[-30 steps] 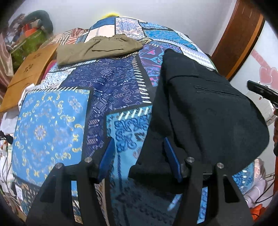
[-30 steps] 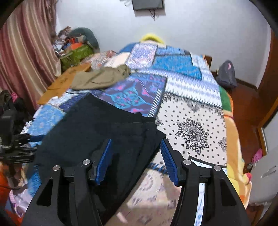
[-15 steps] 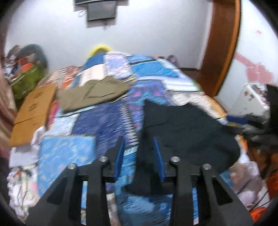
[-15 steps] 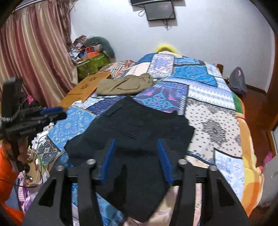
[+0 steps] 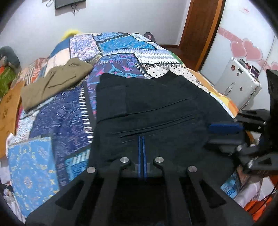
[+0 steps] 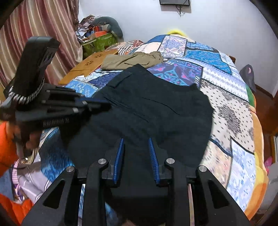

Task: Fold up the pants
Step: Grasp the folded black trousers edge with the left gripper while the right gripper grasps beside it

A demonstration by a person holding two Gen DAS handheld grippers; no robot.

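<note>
Both grippers' jaws have just been closing: left gripper [image 5: 141,145] pressed together on black pants [image 5: 156,107]; right gripper [image 6: 136,153] partly spread, fabric between, at bed [image 6: 234,121] near edge.

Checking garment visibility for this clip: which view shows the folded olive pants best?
Left wrist view: the olive pants lie large and unobstructed on the quilt. The right wrist view shows them smaller, farther off, their near edge behind the black pants.

Nothing reads clearly. The left gripper [image 6: 97,106], seen from the right wrist, carries a line of raised lettering along its side, too blurred to make out. A small red mark on the wall [image 5: 245,10] near the door is also illegible.
</note>
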